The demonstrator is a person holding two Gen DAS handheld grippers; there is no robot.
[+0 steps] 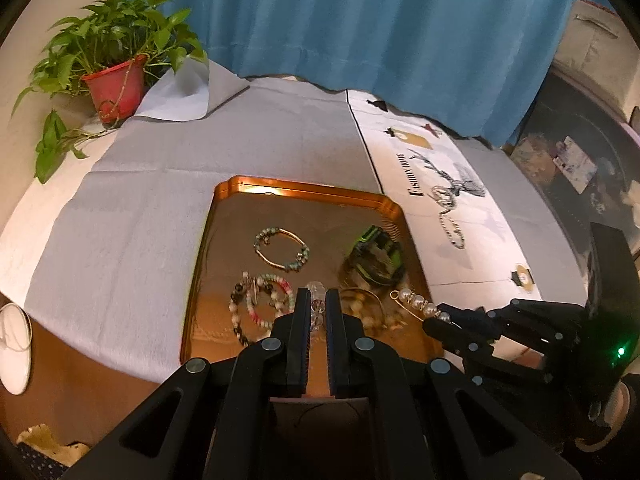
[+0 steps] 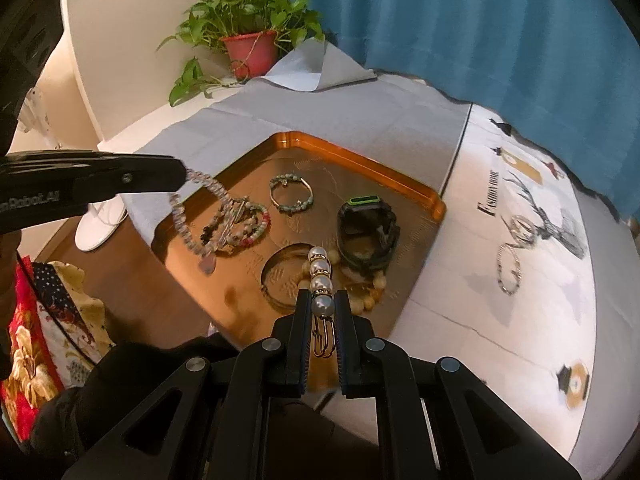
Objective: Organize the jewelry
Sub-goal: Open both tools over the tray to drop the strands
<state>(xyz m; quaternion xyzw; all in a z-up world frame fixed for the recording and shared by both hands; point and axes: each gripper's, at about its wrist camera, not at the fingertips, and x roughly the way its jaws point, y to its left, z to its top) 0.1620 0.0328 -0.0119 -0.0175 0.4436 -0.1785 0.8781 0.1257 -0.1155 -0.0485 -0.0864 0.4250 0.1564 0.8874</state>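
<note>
A copper tray [image 1: 304, 189] [image 2: 362, 162] lies on the grey cloth and holds several pieces of jewelry. My left gripper [image 1: 318, 305] [image 2: 182, 178] is shut on a clear bead bracelet [image 1: 317, 291] [image 2: 188, 224], which dangles over the tray's near-left corner with a pink pendant at its bottom. My right gripper [image 2: 323, 305] [image 1: 432, 324] is shut on a pearl pin [image 2: 321, 276] [image 1: 418, 300] and holds it above the tray's near side. In the tray lie a turquoise bracelet [image 1: 282, 248] [image 2: 291, 194], a black-and-green watch [image 1: 374, 258] [image 2: 366, 232], pink and white bead bracelets [image 1: 260, 308] [image 2: 244, 224] and a gold bangle [image 2: 280, 276].
Right of the tray a white printed cloth [image 1: 472, 248] [image 2: 540, 320] carries silver chain bracelets [image 1: 448, 208] [image 2: 510, 268]. A potted plant [image 1: 114, 84] [image 2: 252, 50] stands at the back left corner. A blue curtain [image 1: 360, 20] hangs behind. The table edge drops off at the near left.
</note>
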